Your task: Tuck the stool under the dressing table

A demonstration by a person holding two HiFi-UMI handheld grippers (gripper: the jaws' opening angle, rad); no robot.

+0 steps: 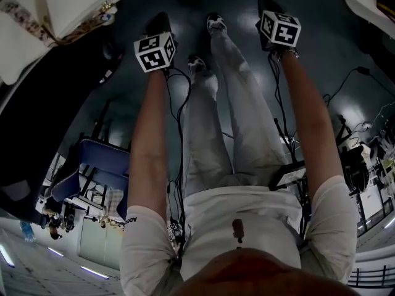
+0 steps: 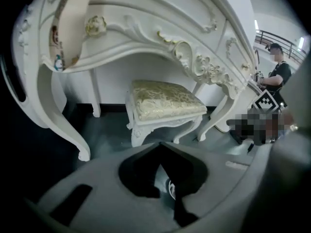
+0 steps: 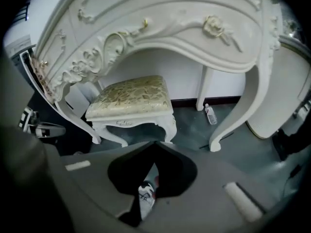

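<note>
The white stool (image 2: 165, 101) with a gold-patterned cushion stands between the legs of the carved white dressing table (image 2: 146, 28), beneath its curved front. In the right gripper view the stool (image 3: 131, 98) sits left of the middle, under the table's (image 3: 194, 28) apron. My left gripper (image 2: 160, 143) is shut with nothing in it, a short way back from the stool. My right gripper (image 3: 155, 143) is shut and empty too. In the head view the left gripper (image 1: 159, 22) and the right gripper (image 1: 268, 5) are held out over the dark floor, either side of the person's legs.
A plastic bottle (image 3: 210, 114) lies on the floor by the table's back leg. A patterned strap (image 2: 68, 28) hangs from the table's left end. A person (image 2: 279, 74) stands far right. A blue chair (image 1: 99, 165) and cables (image 1: 179, 110) are behind me.
</note>
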